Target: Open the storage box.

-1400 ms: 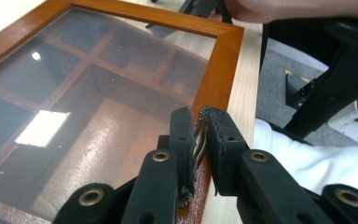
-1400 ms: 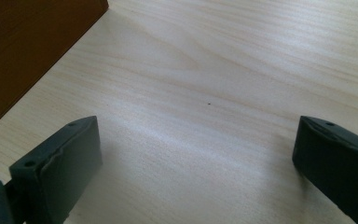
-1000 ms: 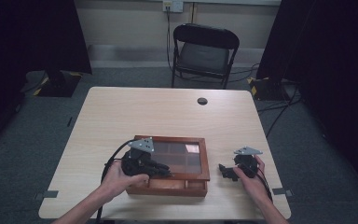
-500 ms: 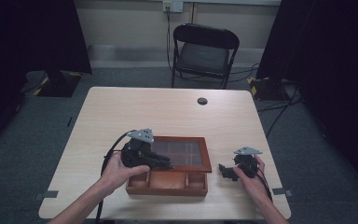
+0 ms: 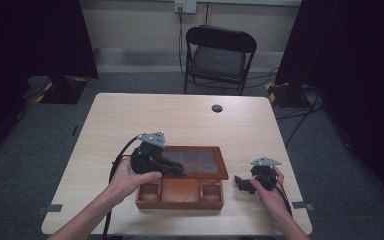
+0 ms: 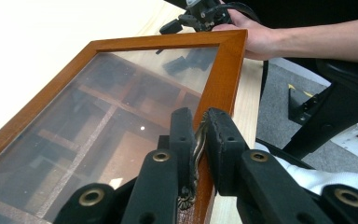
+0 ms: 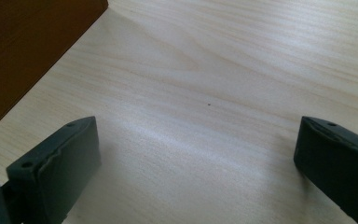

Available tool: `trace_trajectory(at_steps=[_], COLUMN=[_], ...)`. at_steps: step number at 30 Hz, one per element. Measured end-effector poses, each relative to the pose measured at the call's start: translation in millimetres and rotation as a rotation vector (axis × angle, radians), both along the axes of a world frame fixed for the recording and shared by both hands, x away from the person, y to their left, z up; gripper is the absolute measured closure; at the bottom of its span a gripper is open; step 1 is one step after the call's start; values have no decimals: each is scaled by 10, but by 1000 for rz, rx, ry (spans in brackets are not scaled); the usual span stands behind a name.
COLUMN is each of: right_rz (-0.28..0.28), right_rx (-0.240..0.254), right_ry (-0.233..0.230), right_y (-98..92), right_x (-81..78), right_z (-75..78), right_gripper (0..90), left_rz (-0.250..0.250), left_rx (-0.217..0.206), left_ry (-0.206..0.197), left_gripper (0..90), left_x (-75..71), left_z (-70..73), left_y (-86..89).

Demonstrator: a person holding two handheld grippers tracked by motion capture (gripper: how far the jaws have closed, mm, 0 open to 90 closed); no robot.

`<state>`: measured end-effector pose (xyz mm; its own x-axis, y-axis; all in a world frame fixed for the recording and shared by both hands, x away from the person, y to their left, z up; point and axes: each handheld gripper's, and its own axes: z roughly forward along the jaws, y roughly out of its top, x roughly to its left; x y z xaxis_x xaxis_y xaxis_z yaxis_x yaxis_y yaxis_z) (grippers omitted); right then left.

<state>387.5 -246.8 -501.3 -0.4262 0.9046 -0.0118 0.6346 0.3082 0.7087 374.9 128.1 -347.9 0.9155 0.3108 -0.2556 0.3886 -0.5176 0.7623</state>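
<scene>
1 wooden box (image 5: 180, 192) sits near the counter's (image 5: 190, 117) front edge, glass-paned lid (image 5: 200, 161) lifted partway, hinged at the back. 3 compartments show along the open front row. Left tongs (image 5: 177, 171) are clamped on 1 brass latch (image 6: 196, 154) at the lid's front rim; the left gripper view shows both pads pressed on it. Right tongs (image 5: 240, 182) rest on the counter just right of the box, jaws wide apart with nothing between them. 1 small dark disc (image 5: 217, 108) lies near the far edge. 1 folding chair (image 5: 219, 57) stands behind the counter.
</scene>
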Motion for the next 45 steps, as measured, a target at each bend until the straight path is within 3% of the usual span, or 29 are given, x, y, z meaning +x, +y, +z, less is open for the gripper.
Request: trace_trajectory(at_steps=[7, 13, 21, 33, 36, 45], right_rz=[-2, 1, -4, -4, -4, -4], right_rx=[0, 1, 2, 1, 1, 1], right_ry=[-1, 0, 3, 3, 4, 4], right_y=[2, 0, 6, 7, 7, 7], right_x=[1, 1, 0, 2, 1, 1], right_z=[-1, -1, 1, 0, 1, 1], right_gripper=[0, 0, 0, 0, 0, 0], left_rz=[7, 15, 26, 22, 17, 19], left_rx=[-19, 2, -15, -14, 14, -5], left_ry=[2, -10, -3, -3, -8, -4], left_gripper=[810, 810, 810, 812, 812, 813], left_x=[64, 94, 155, 225, 228, 242], left_z=[74, 145, 202, 267, 295, 291], left_y=[13, 7, 16, 9, 0, -2])
